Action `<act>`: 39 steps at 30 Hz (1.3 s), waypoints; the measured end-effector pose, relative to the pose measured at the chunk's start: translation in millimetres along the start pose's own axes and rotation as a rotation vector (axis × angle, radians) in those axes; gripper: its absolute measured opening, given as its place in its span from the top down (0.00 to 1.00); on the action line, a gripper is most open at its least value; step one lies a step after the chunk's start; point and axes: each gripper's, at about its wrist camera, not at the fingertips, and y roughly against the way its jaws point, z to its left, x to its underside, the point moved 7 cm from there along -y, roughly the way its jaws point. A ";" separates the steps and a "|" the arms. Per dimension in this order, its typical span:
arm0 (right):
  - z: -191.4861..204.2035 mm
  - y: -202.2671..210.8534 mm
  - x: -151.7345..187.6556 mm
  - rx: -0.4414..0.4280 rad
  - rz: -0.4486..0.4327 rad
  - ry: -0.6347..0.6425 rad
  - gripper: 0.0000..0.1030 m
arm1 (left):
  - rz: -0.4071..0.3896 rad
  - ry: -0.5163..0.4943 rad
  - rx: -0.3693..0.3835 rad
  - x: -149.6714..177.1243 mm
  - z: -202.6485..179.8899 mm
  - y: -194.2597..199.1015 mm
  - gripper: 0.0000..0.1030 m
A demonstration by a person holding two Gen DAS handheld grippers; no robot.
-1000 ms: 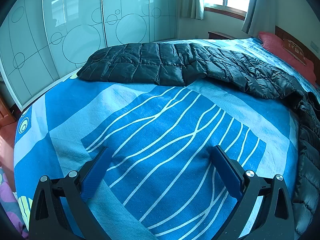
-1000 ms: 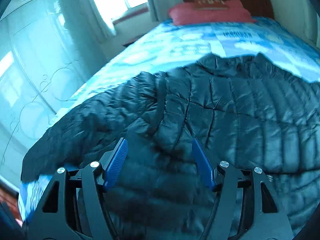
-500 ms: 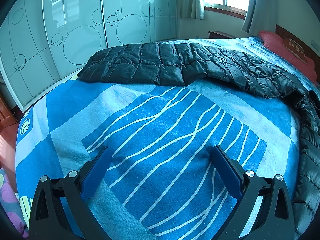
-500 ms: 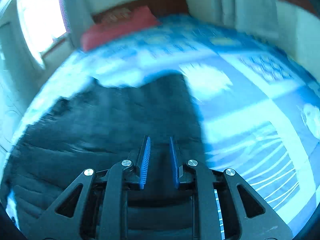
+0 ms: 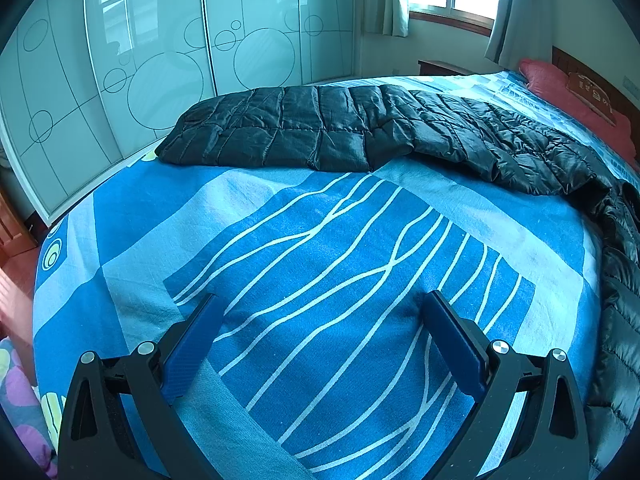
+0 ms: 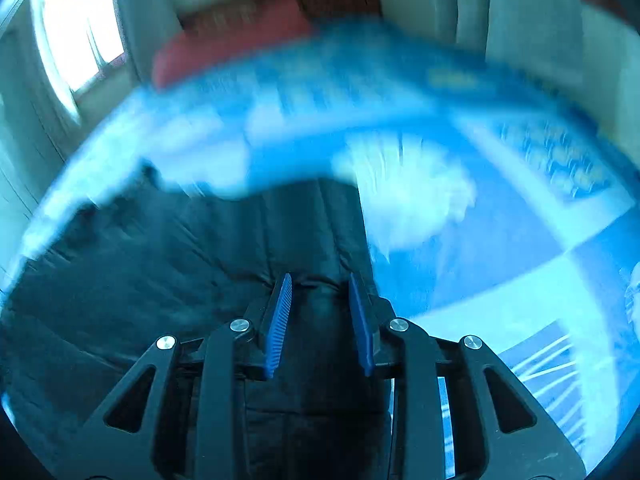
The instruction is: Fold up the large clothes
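- Left tool (image 5: 320, 340): unchanged, wide, empty, over the bed (image 5: 280, 240).
- Right tool (image 6: 320, 320): shifted to the black jacket (image 6: 160, 280) edge; narrow, reopening; blurred, probably nothing gripped.

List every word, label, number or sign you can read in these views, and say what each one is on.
No text can be read with certainty.
Cushion on the red pillow: pale characters, too small to read.
Bedsheet: only lines, circles and blocks; the small marks near the pillow are too fine to tell.
Wardrobe doors: drawn circles and lines, no lettering.
Black jacket: no label visible.
Right wrist view: too blurred to read anything.
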 end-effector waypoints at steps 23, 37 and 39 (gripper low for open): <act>75.4 50.0 62.0 -0.037 -0.059 0.160 0.51 | 0.000 0.003 0.002 0.6 -2.1 0.4 0.04; 94.5 77.4 81.0 0.022 -0.164 0.247 0.11 | 0.001 0.007 0.010 0.0 -2.0 0.2 0.04; 93.1 81.0 86.9 0.000 -0.145 0.220 0.11 | 0.002 0.007 0.011 0.1 -1.9 0.2 0.04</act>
